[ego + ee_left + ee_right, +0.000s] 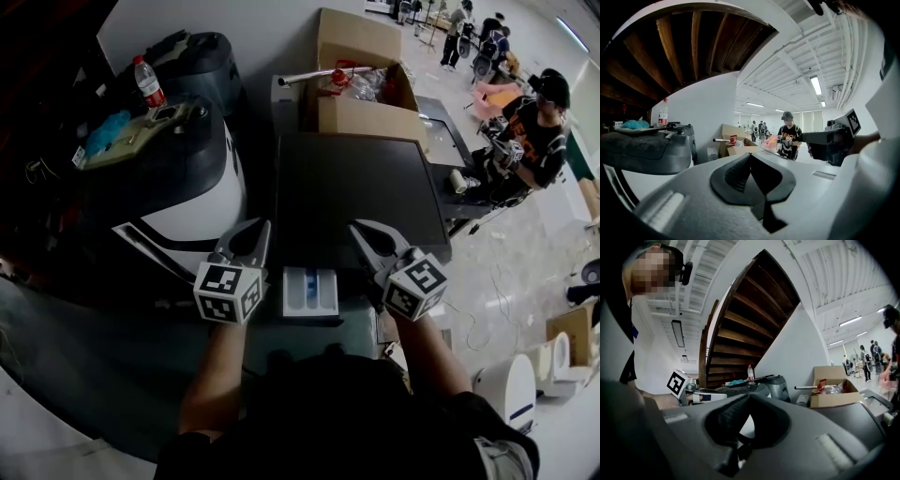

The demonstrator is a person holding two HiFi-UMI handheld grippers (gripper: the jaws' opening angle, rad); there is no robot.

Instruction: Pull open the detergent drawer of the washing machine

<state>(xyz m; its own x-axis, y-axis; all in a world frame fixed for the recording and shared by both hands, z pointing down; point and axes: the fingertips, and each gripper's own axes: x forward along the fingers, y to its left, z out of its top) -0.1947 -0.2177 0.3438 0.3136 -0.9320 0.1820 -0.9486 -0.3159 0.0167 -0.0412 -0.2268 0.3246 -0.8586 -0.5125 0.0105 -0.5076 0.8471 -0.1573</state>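
Left gripper [255,231] and right gripper [366,232], jaws together, empty — detergent drawer [310,292] between them

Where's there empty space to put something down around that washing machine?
The washer's dark lid is bare, from the cardboard box behind to the open drawer in front. Crowded: the drawer's sides, flanked by the left gripper and right gripper, and the cluttered machine left.
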